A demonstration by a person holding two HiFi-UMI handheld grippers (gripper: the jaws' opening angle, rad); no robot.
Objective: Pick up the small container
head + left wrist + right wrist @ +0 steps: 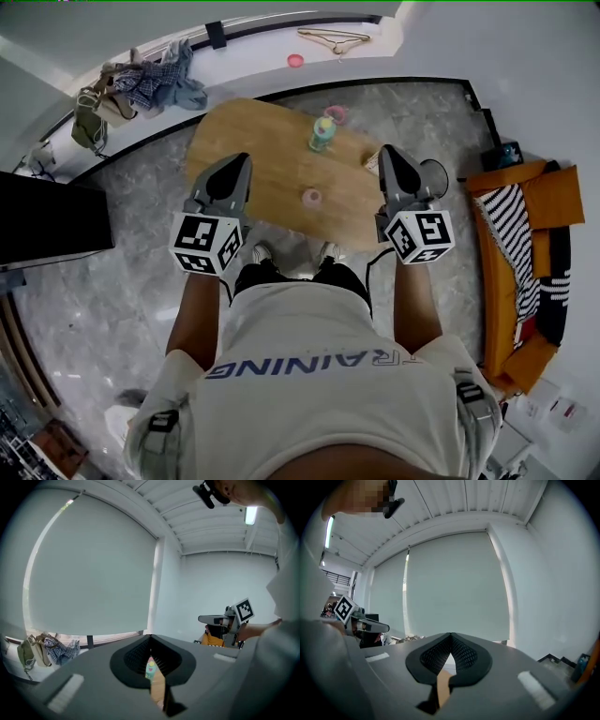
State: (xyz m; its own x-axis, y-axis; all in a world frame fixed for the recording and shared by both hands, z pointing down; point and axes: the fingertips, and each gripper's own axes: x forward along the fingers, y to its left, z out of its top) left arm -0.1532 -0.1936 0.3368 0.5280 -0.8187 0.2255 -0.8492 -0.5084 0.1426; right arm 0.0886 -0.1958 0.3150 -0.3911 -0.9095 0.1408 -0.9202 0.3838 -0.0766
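The small pink container (311, 197) stands on the oval wooden table (262, 141), near its front edge. It sits between my two grippers, which are held raised and touch nothing. My left gripper (236, 161) is shut and empty, to the container's left. My right gripper (389, 153) is shut and empty, to its right. In the left gripper view the jaws of the left gripper (150, 638) meet at the tip. Through the slit below them I see a green bottle (150, 669) and the table (158, 691). The right gripper (451, 635) shows only a sliver of table (442, 686).
A green bottle (322, 134) with a pink item (337, 113) beside it stands at the table's far side. Clothes and bags (141, 84) lie on the window ledge, with a hanger (333, 39) further along. An orange sofa (525, 253) is at right, a dark cabinet (47, 220) at left.
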